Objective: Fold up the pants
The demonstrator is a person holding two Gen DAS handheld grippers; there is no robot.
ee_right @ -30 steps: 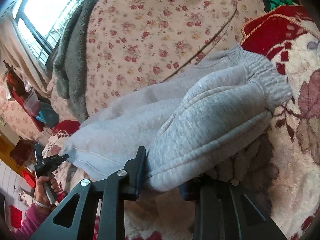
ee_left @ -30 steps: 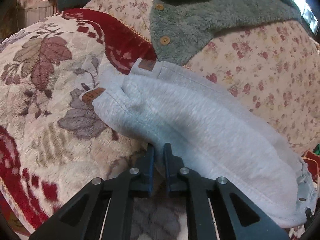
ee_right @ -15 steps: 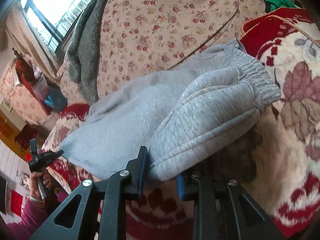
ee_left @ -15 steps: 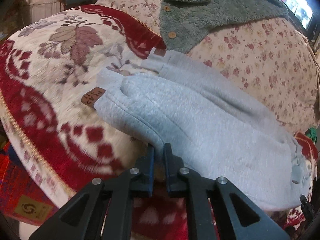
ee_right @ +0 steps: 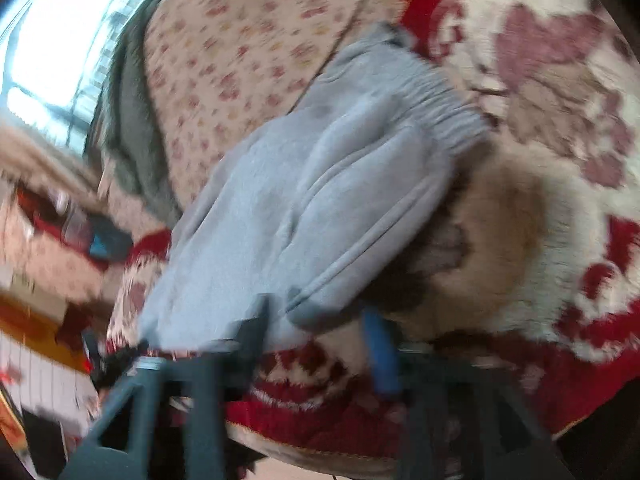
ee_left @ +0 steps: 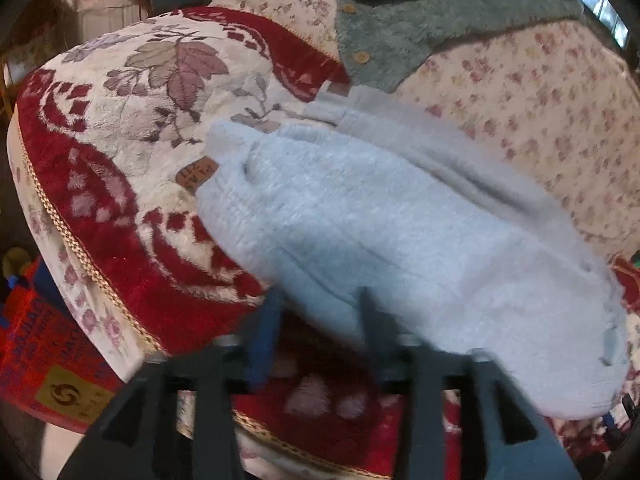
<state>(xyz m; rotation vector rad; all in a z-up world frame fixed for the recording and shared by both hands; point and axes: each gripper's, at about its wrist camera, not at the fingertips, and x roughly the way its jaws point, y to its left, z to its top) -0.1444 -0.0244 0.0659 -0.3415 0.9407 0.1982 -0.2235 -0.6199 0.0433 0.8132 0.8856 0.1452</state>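
Folded light grey pants lie on a red and cream floral blanket, with a brown label at their left end. In the right wrist view the pants show their elastic waistband at the upper right. My left gripper is at the pants' near edge, its jaws opening; the fabric's edge lies loose between the fingers. My right gripper is at the near folded corner, jaws also opening, with the corner lying between them unpressed. Both views are blurred.
A green fleece jacket with buttons lies on a small-flowered quilt behind the pants. The blanket's gold-corded edge drops off at the left, above a red printed box. A bright window is at the far left.
Both grippers were shut on the pants' near edge and now stand apart, letting it go. The pants have been carried along the blanket and laid down. The right view has rolled.
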